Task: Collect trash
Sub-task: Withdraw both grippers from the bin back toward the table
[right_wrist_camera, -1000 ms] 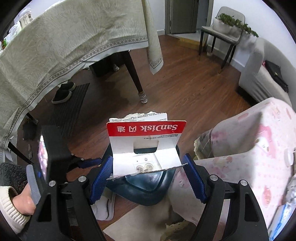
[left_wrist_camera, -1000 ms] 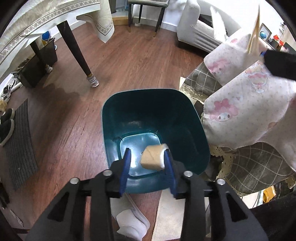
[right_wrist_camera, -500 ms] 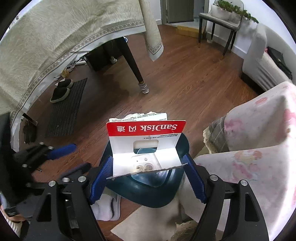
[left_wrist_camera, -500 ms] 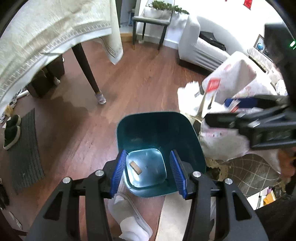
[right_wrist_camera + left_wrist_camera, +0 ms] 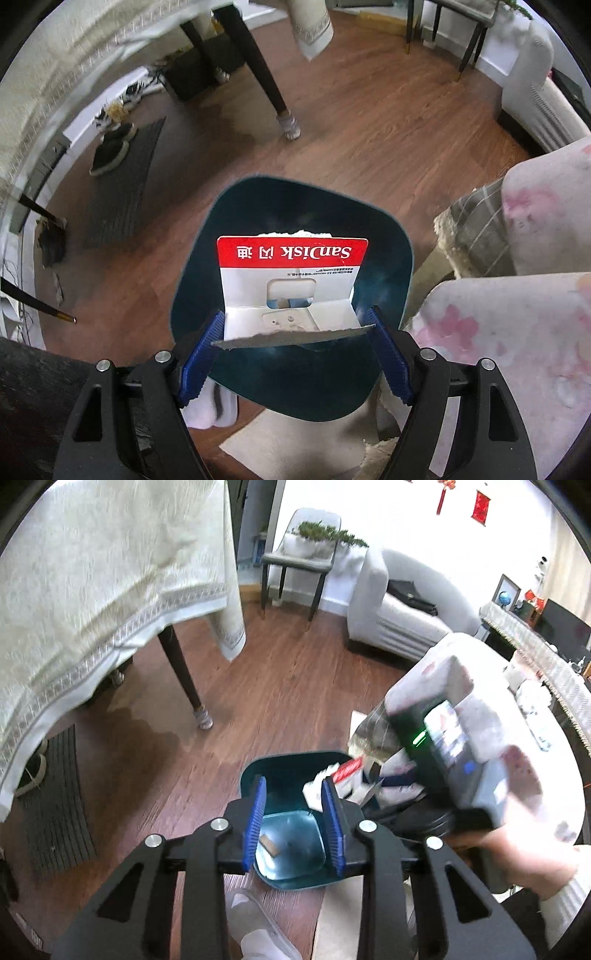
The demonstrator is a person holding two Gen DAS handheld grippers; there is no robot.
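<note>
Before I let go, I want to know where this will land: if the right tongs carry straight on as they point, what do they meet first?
Most likely the inside of the teal trash bin: the right tongs, clamped on the torn SanDisk card package, point down into its open mouth. Depth is unclear.

One teal bin (image 5: 384, 258) stands on the floor. One torn red-and-white card (image 5: 291, 280) hangs over it, and one small tan scrap (image 5: 269, 845) lies inside. Two grippers (image 5: 293, 827) (image 5: 295, 354) show, each with two blue fingers (image 5: 255, 823). One chair (image 5: 295, 559).
</note>
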